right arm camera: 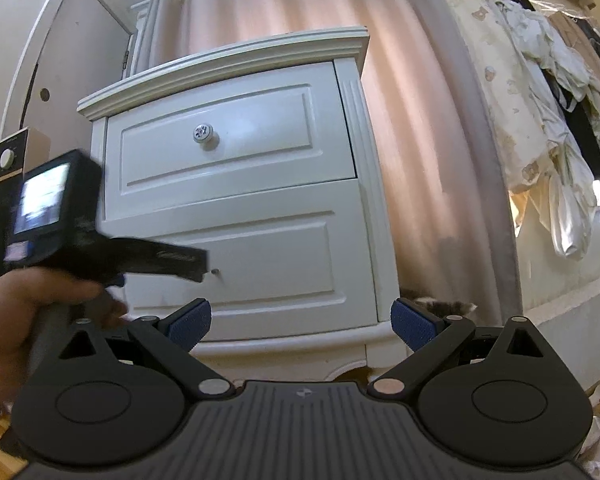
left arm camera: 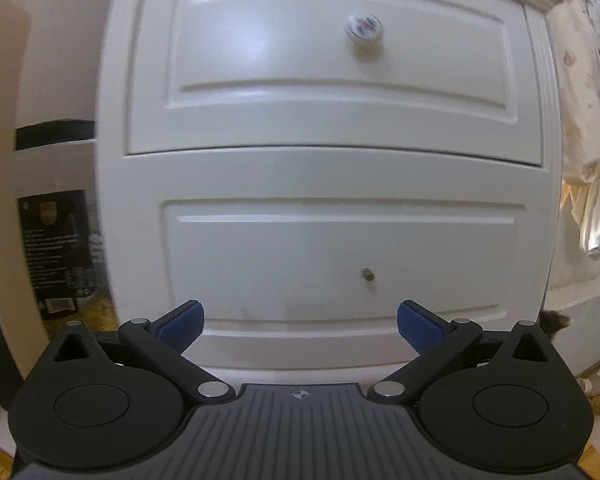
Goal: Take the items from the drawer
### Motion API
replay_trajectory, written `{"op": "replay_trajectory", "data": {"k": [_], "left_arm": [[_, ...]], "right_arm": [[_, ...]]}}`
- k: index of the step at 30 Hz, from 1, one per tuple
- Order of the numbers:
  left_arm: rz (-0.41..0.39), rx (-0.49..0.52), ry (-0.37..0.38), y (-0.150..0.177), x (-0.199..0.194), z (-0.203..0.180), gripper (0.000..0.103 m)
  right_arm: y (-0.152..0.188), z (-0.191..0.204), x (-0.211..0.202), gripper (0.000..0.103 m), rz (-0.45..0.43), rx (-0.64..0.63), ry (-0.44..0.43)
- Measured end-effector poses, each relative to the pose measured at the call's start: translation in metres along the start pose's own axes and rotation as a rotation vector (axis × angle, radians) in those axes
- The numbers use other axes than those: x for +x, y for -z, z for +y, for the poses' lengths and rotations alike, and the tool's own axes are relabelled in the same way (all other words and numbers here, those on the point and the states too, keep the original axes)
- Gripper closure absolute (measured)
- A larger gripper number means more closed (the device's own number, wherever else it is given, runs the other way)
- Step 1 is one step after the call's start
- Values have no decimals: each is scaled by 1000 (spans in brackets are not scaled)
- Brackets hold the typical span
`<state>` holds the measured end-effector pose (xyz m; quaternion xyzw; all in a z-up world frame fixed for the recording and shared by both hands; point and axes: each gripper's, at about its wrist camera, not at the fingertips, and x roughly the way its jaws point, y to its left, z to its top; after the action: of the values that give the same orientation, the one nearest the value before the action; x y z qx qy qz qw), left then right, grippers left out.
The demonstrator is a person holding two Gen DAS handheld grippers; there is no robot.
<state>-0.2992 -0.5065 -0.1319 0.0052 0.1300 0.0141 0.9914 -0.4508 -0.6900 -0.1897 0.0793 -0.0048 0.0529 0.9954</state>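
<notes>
Jaws wide apart on both grippers, nothing held. Left gripper (left arm camera: 300, 322) faces the white two-drawer wooden nightstand (left arm camera: 320, 168) head-on, close in. Upper drawer (left arm camera: 332, 68) shut, carrying a round white ceramic knob (left arm camera: 363, 29); lower drawer (left arm camera: 340, 260) shut, with only a small metal stud (left arm camera: 367, 274) where a knob would sit. Right gripper (right arm camera: 300, 322) stands farther back, to the nightstand's right. Left hand (right arm camera: 28, 312) visible there, gripping its tool. Pink curtain (right arm camera: 420, 120) behind.
</notes>
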Motion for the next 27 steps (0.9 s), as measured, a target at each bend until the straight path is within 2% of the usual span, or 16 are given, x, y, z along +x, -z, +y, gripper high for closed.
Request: {"op": "replay_trajectory", "data": {"k": [3,7,13,18,23,27], "left_arm": [[-4,9,-3,1,-8,6,0],[1,8,4,4,-30,43,0],[-4,12,-3,11,-69,61,0],[-25,16,-9,12,-95,67,0],[-45,-3,-24,8,-120,73,0],[-61,-25,-24,2,-135,77,0]], "right_arm": [[-9,7,8,0,29,-19,6],[-18,18,21,0,85,-33,16],[-27,41,42,0,211,-54,99],[-36,55,46,0,232,-65,93],[-45,73,48,0,286,-77,150],[-54,77,42,0,281,-77,154]]}}
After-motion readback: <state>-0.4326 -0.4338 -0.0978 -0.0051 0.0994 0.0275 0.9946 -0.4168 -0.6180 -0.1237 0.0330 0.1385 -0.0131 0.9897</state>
